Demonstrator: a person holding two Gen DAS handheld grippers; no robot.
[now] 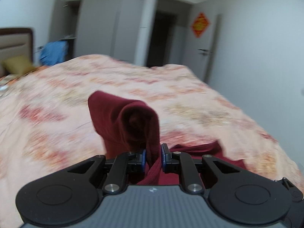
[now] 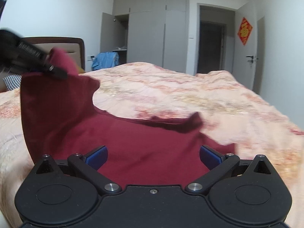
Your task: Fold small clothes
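A dark red garment (image 1: 123,121) lies on the pink patterned bedspread (image 1: 190,98). My left gripper (image 1: 153,157) is shut on a bunched fold of it, and the cloth stands up in a curl past the pads, lifted off the bed. In the right wrist view the left gripper (image 2: 57,71) shows at the upper left, pulling that corner of the red garment (image 2: 142,142) up and to the left. My right gripper (image 2: 153,156) hovers open over the garment's flat part, its blue pads (image 2: 96,156) wide apart with nothing pinched between them.
The bedspread (image 2: 180,89) runs to the bed's far and right edges. A brown headboard (image 2: 72,45), a yellow pillow (image 1: 17,64) and a checked cloth (image 2: 11,81) are at the left. A blue bag (image 2: 106,59), grey wardrobe (image 2: 148,34) and doorway (image 2: 210,45) stand behind.
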